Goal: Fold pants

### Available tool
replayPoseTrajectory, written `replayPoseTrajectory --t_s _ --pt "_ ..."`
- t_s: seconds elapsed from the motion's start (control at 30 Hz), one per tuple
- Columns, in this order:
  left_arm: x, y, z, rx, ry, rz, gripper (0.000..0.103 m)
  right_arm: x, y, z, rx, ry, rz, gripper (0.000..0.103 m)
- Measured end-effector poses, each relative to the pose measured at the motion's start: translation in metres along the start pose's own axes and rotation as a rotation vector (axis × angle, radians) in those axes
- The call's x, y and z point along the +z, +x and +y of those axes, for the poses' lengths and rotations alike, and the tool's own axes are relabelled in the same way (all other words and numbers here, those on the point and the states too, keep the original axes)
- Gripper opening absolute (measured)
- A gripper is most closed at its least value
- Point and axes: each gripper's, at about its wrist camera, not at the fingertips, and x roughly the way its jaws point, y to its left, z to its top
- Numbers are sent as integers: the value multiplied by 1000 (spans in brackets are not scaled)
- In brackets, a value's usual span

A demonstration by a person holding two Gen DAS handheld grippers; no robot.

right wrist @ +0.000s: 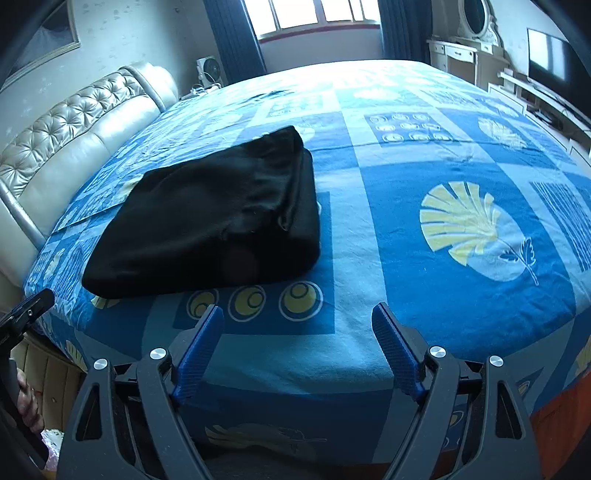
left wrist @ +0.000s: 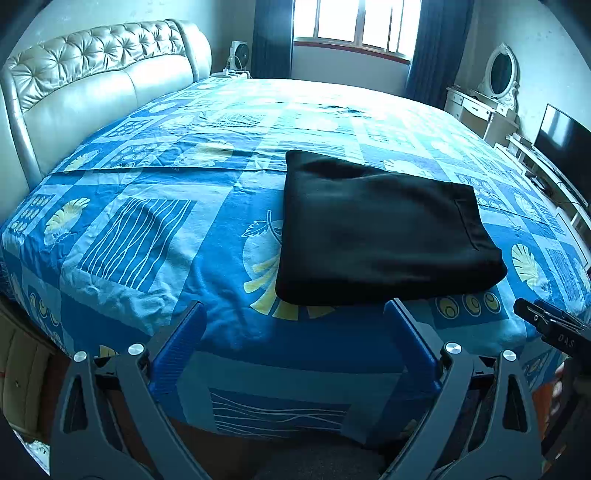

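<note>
Black pants lie folded into a thick rectangle on the blue patterned bed sheet, near the bed's front edge. They also show in the right wrist view, left of centre. My left gripper is open and empty, held just in front of the pants' near edge, not touching them. My right gripper is open and empty, held at the bed's front edge, to the right of the pants. The tip of the right gripper shows at the right edge of the left wrist view.
A padded cream headboard runs along the left. A window with dark blue curtains is at the back. A white dresser with an oval mirror and a TV stand along the right wall. A small fan sits beside the headboard.
</note>
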Motion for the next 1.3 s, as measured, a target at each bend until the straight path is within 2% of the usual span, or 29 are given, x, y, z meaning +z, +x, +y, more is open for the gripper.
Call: replayPoseTrajectory --t_s 0.8,1.3 --pt "1 3 -4 71 18 16 97 -5 3 9 12 -22 20 82" --pt "0 2 -10 68 36 21 97 -7 3 15 24 -45 34 82"
